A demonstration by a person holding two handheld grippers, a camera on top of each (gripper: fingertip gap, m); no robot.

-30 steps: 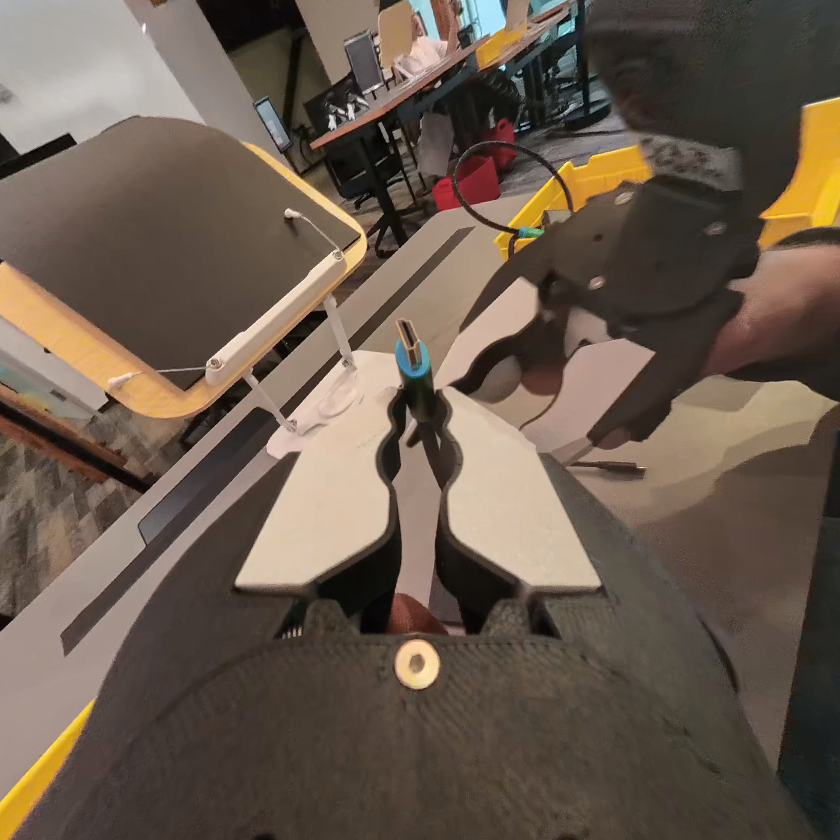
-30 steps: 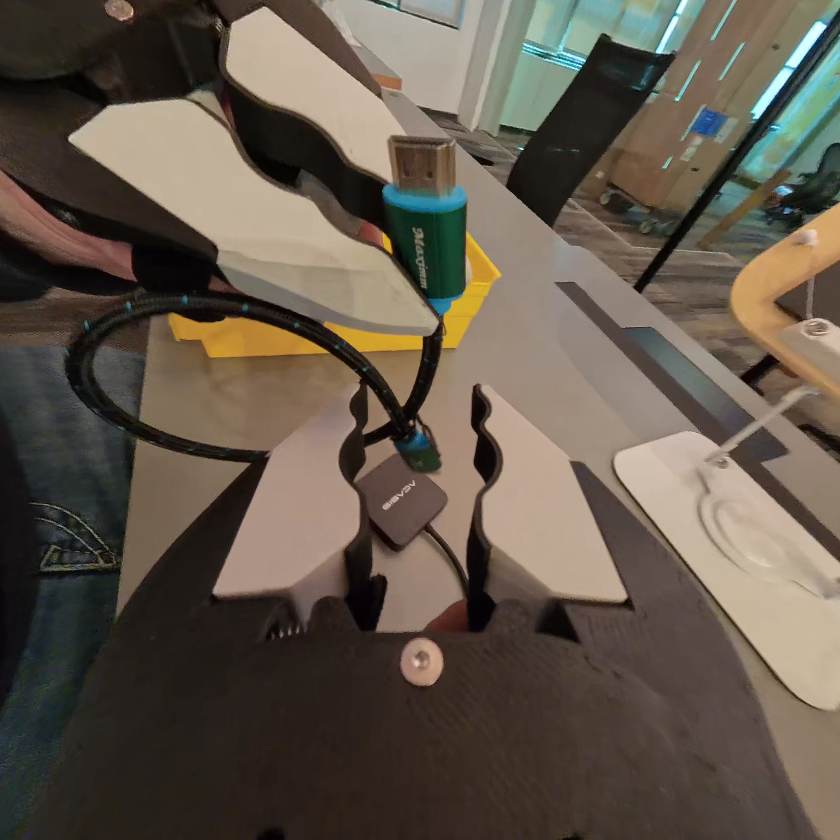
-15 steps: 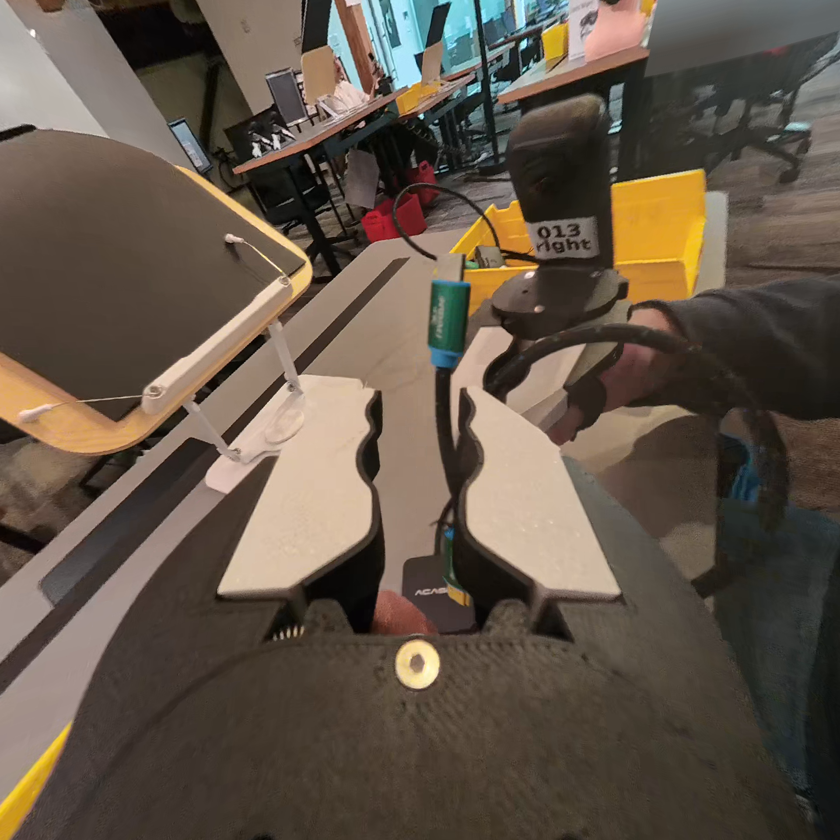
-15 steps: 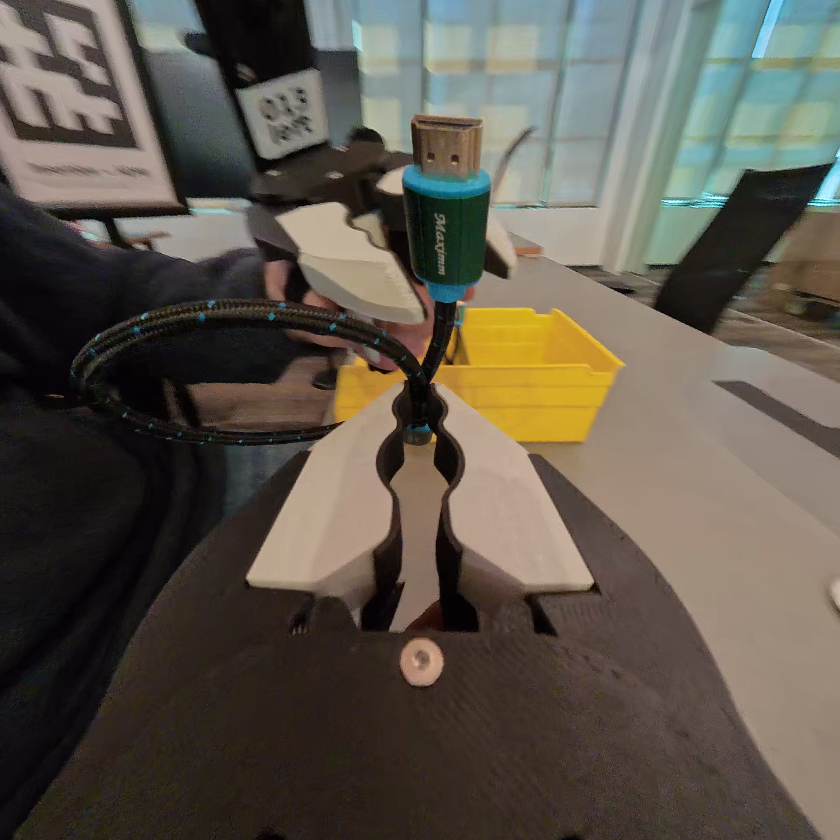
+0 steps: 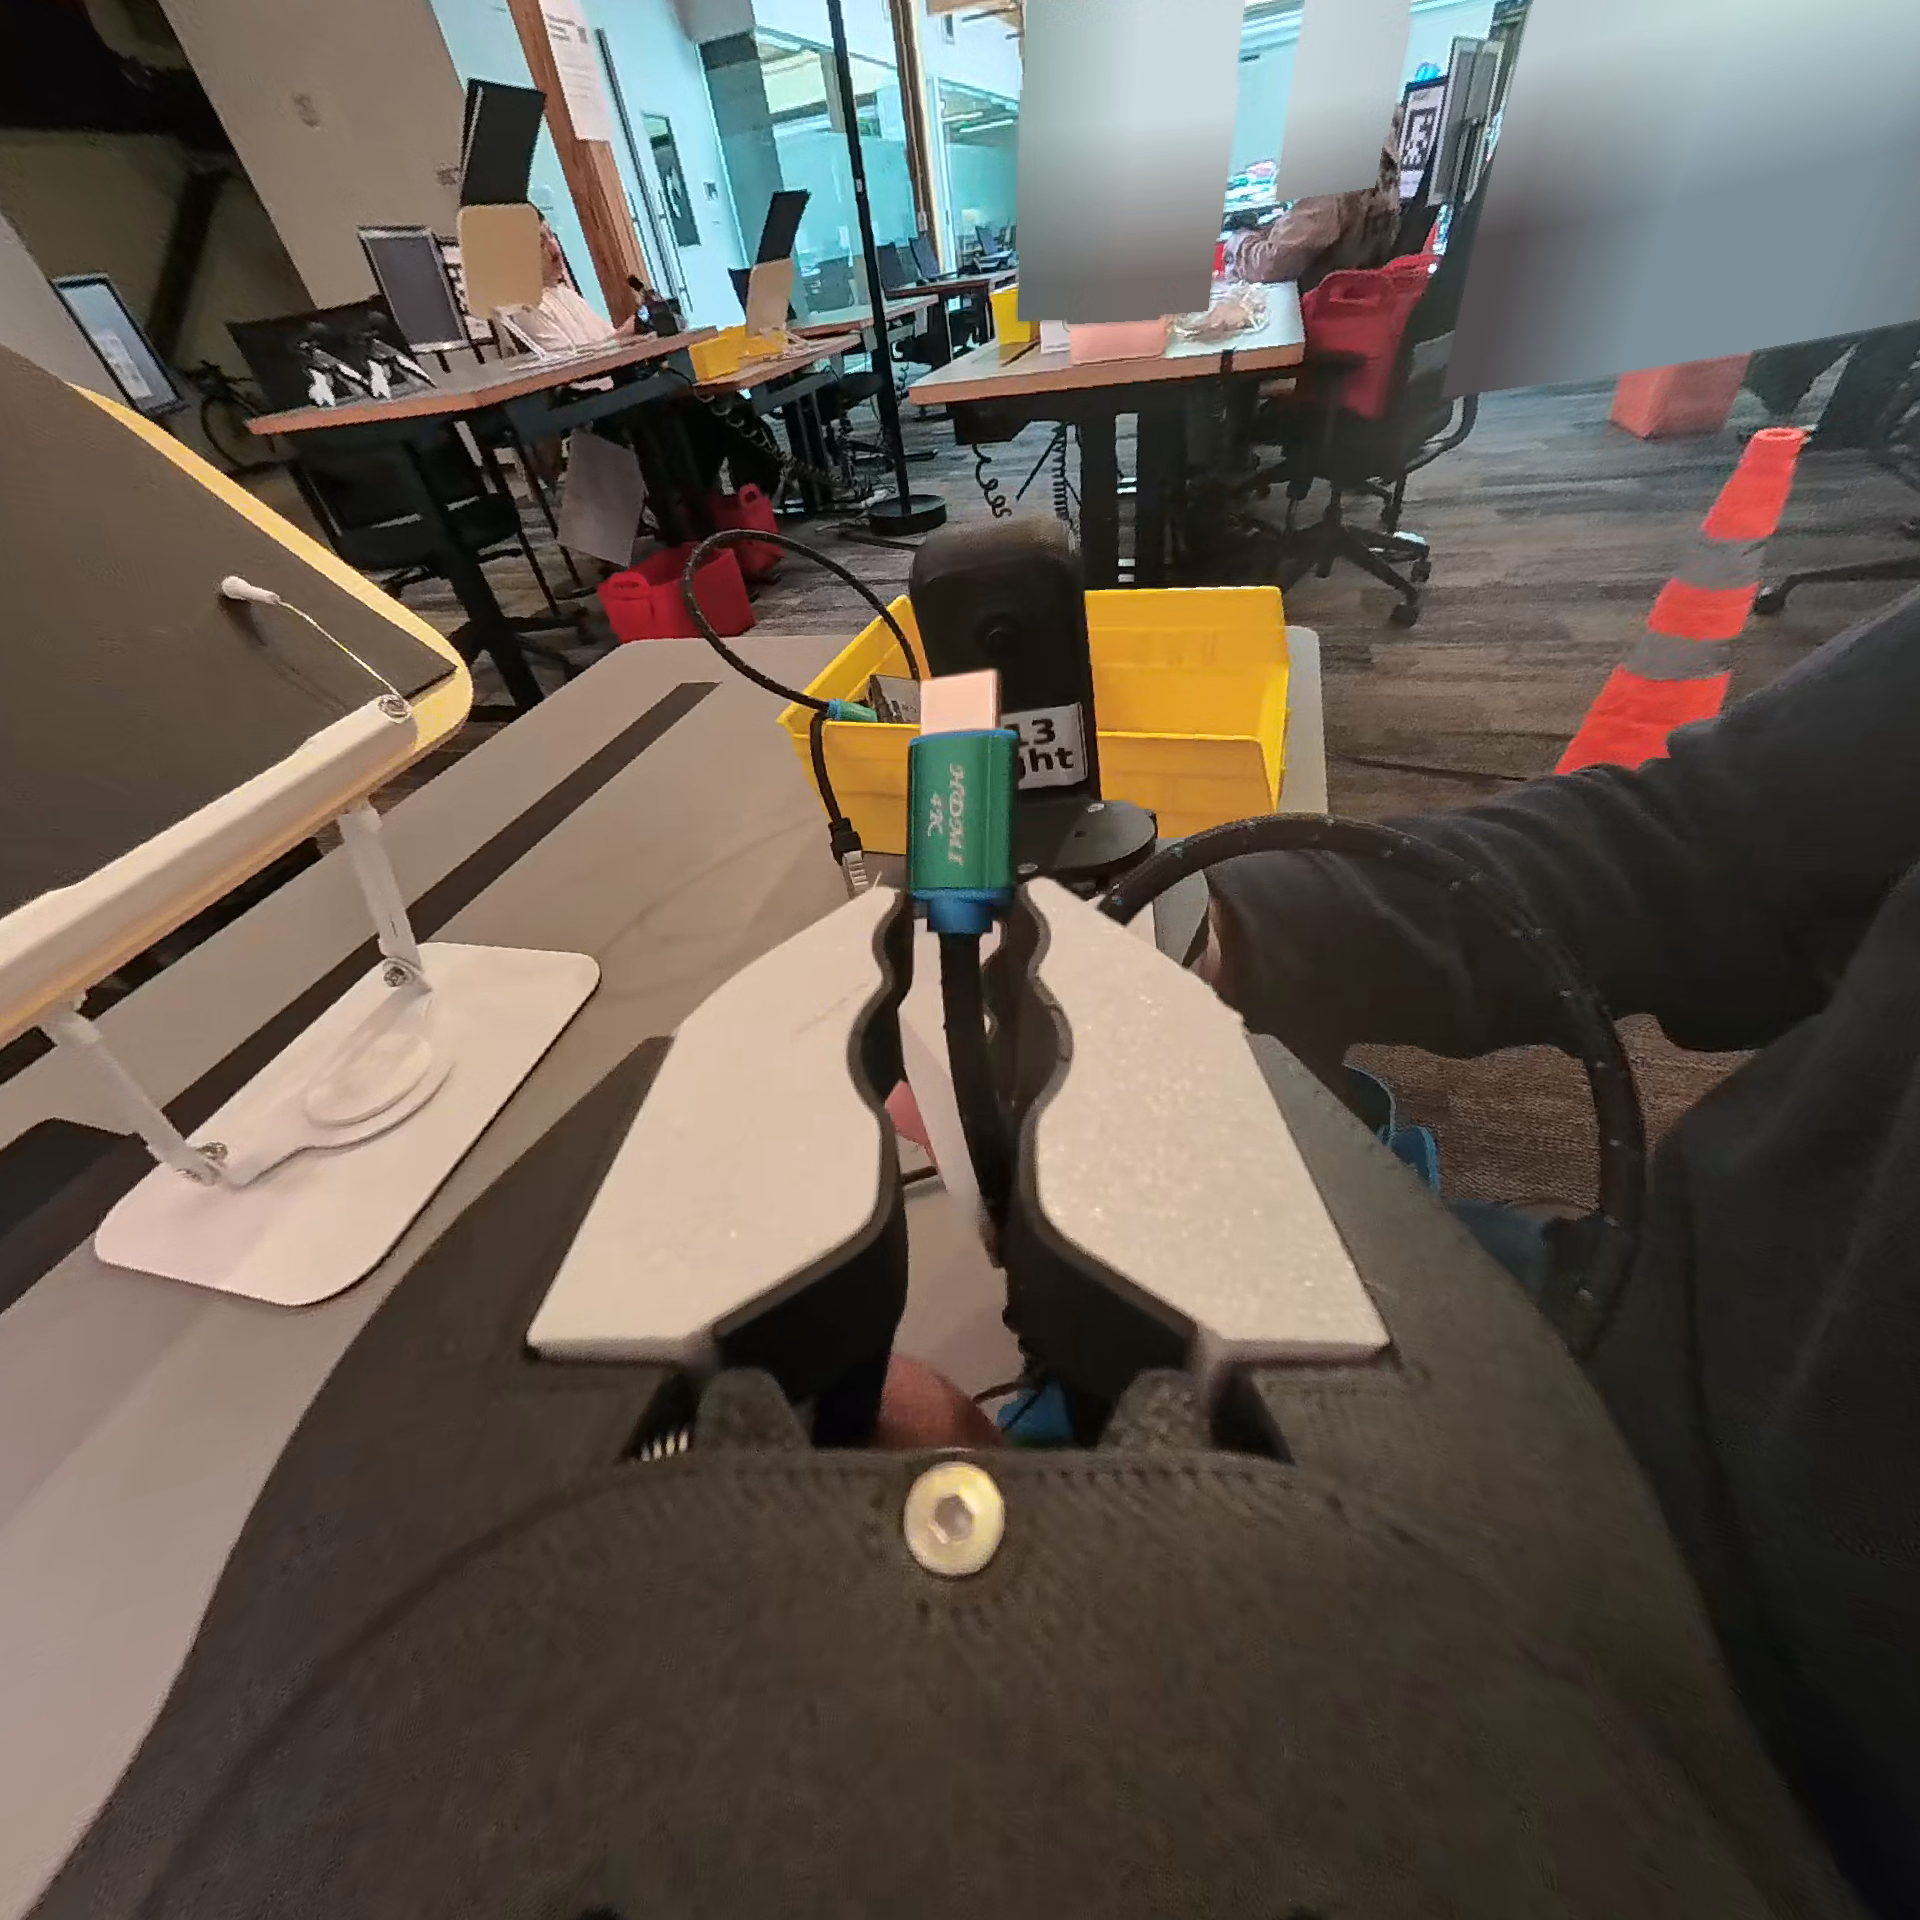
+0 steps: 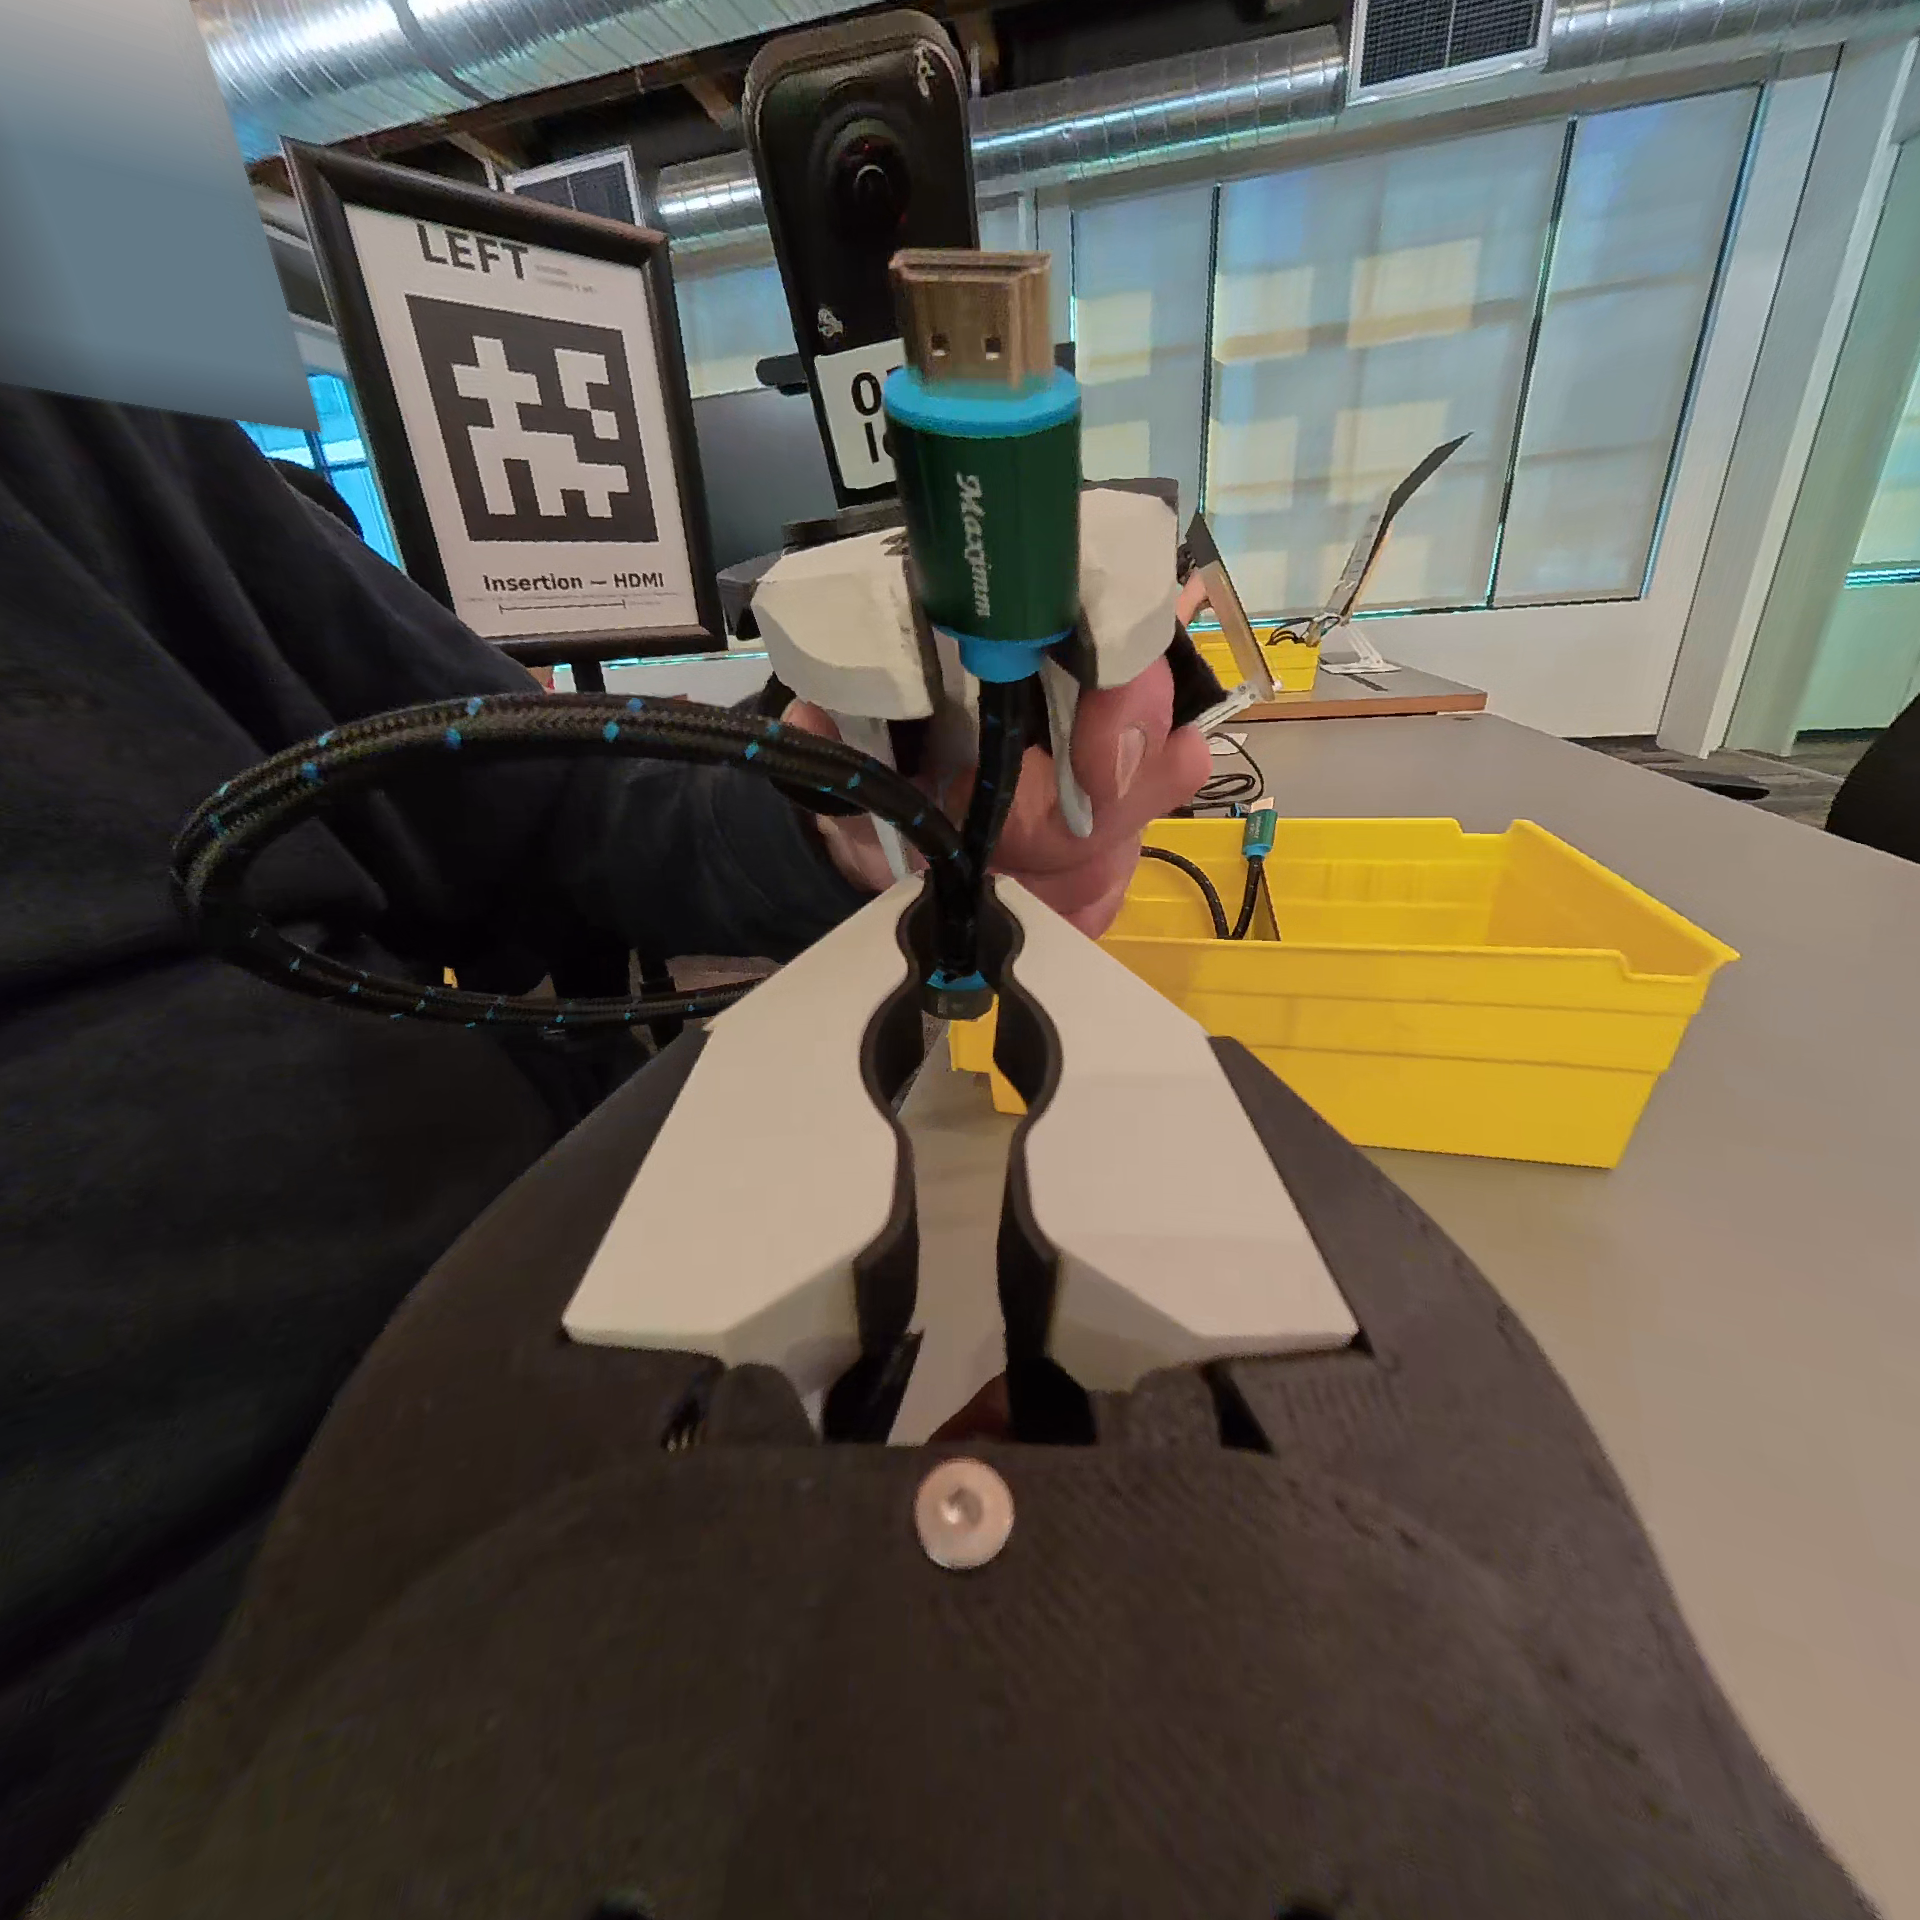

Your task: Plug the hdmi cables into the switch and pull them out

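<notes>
Each gripper has a broad black body of ribbed, printed-looking plastic with a silver hex screw (image 5: 953,1524) set in the middle near the camera. The left gripper (image 5: 958,914) and the right gripper (image 6: 961,914) carry pale grey, speckled fingers (image 5: 748,1122) edged in black, their inner faces cut in wavy scallops. The person wears a dark long sleeve (image 5: 1621,914).

Plug (image 6: 982,520) stands above the right gripper (image 6: 961,925) — bin (image 6: 1455,997) right, on the table (image 6: 1714,1351).
</notes>
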